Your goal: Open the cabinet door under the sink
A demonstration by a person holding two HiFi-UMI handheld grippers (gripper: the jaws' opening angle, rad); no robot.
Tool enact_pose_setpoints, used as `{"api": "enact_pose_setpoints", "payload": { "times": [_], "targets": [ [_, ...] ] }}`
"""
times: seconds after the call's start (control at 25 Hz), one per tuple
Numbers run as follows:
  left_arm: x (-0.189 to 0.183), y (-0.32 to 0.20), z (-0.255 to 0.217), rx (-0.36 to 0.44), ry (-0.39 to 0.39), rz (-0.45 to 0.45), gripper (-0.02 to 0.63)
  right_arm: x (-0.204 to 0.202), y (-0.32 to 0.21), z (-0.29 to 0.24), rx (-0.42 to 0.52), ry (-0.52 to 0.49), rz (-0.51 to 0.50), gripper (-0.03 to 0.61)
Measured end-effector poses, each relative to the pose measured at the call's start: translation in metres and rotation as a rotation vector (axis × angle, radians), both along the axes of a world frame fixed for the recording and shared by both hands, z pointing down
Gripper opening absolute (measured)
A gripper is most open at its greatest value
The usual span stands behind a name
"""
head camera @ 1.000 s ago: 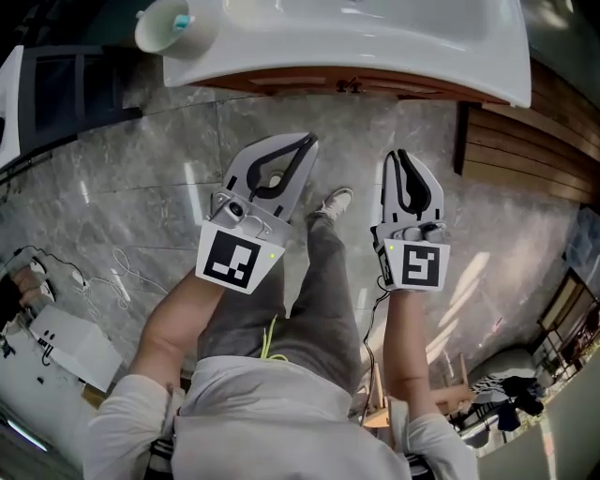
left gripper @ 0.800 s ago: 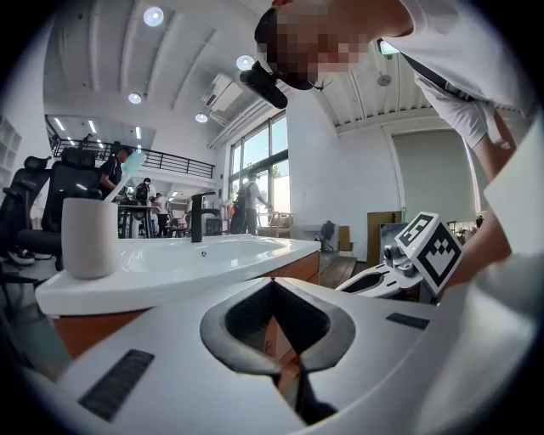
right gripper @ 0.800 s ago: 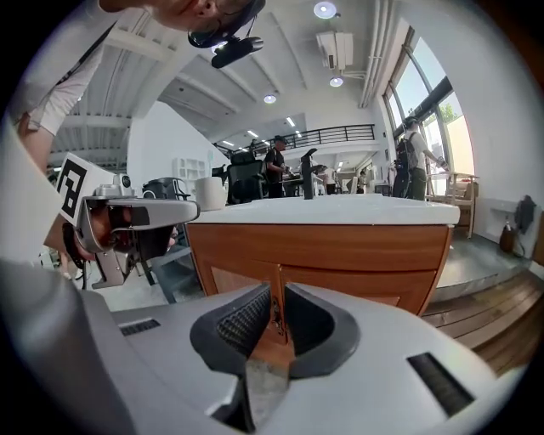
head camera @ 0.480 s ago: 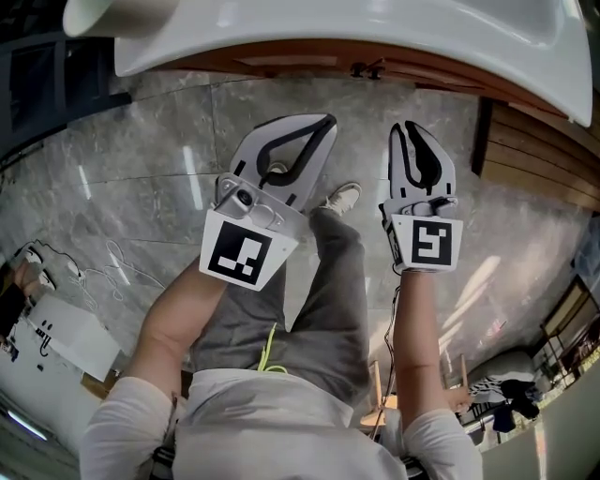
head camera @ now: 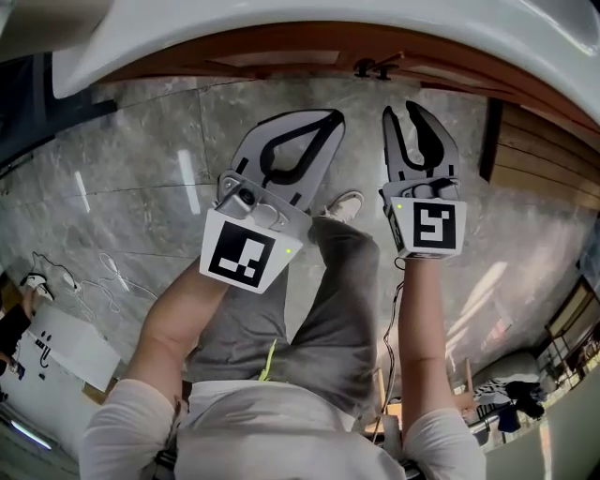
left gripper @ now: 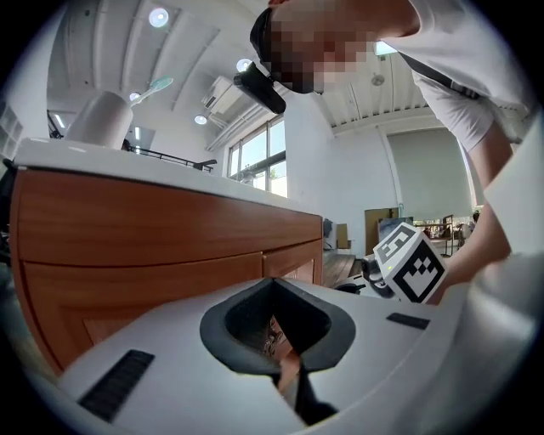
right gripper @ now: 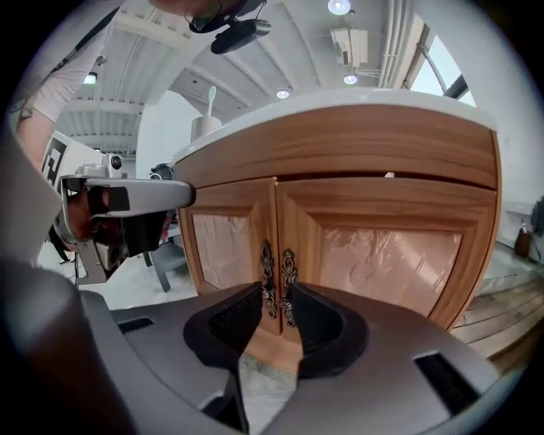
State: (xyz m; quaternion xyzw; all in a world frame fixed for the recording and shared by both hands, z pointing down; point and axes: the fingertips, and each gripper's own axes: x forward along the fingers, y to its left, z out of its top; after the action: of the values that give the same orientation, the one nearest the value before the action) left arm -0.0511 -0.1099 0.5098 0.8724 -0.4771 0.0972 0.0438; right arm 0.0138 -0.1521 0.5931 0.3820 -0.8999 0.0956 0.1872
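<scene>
Under the white sink (head camera: 281, 28) the wooden cabinet's two doors (right gripper: 382, 255) are closed, with a pair of ornate dark metal handles (right gripper: 277, 276) at their meeting edges, also seen from above (head camera: 375, 67). My right gripper (right gripper: 274, 299) is open a little and points at those handles, a short way in front of them and not touching. In the head view the right gripper (head camera: 400, 109) sits just below the cabinet front. My left gripper (head camera: 335, 116) is shut on nothing, beside the right one, and faces the cabinet's left part (left gripper: 153, 255).
A white cup with a toothbrush (right gripper: 206, 126) stands on the sink top. The floor is grey marble tile (head camera: 141, 178). The person's leg and shoe (head camera: 345, 204) are below the grippers. Wooden slats (head camera: 544, 159) lie right; cables and a white box (head camera: 56, 347) lie left.
Both grippers have moved forward toward the cabinet front, and the sink now fills the top of the head view. The right gripper's jaws have parted.
</scene>
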Motion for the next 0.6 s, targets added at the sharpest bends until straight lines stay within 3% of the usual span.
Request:
{"api": "enact_pose_setpoints", "payload": {
  "times": [0.6],
  "targets": [
    [-0.011, -0.021, 0.057, 0.049, 0.024, 0.006, 0.006, -0.022, -0.032, 0.066, 0.031, 0.039, 0.007, 0.135]
  ]
}}
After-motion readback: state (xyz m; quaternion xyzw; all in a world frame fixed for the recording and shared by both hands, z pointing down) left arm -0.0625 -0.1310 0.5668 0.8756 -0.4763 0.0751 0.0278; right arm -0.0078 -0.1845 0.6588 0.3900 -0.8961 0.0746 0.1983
